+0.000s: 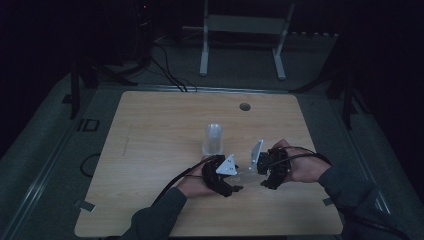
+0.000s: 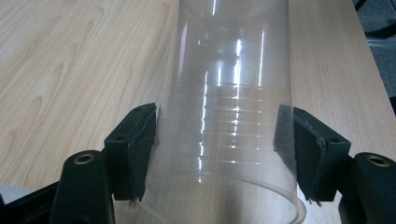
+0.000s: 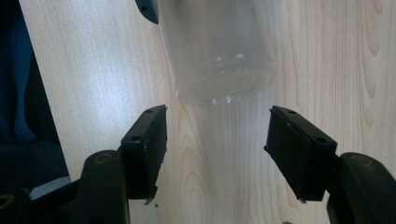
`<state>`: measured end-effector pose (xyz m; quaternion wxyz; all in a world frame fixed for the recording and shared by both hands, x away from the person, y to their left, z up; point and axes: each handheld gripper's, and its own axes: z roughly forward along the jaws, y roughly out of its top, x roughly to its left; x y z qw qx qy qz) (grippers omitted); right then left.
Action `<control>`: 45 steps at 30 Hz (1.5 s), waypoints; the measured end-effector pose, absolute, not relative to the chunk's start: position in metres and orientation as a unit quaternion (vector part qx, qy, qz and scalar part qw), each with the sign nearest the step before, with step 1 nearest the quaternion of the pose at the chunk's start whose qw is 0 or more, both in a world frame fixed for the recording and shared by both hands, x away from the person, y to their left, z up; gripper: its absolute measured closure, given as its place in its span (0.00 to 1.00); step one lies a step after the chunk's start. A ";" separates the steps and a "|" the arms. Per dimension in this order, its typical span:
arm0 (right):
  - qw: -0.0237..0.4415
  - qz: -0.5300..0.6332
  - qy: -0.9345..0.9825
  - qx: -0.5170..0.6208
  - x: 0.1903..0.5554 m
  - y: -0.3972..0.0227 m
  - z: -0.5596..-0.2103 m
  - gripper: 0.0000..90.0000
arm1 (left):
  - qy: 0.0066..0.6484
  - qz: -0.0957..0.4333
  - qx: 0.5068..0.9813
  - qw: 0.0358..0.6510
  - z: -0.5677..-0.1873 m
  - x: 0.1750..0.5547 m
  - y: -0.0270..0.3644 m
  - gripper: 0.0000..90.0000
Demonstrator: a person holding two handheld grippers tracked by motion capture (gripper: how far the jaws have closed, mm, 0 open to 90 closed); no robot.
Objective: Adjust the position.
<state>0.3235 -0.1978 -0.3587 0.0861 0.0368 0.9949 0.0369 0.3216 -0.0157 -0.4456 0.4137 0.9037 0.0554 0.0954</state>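
Note:
A clear plastic cup lies level between the pads of my left gripper, which press on its ribbed wall near the rim. In the high view the left gripper and the right gripper face each other near the table's front, with the held cup faintly visible between them. In the right gripper view the cup's closed end hangs just ahead of my right gripper, whose jaws stand open with only tabletop between them. A second clear cup stands on the table behind the left hand.
The wooden table has a round cable hole near its far edge. A white metal frame stands on the floor beyond the table. Cables run across the dark floor at the back left.

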 end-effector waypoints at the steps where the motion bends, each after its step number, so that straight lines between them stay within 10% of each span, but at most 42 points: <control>1: 0.086 0.035 0.995 0.036 0.323 -0.197 -0.359 0.42 | 0.054 0.095 0.904 0.413 -0.445 0.321 -0.016 0.34; 45: 0.068 0.040 0.997 0.018 0.317 -0.185 -0.374 0.44 | 0.025 0.078 0.902 0.423 -0.438 0.314 -0.021 0.34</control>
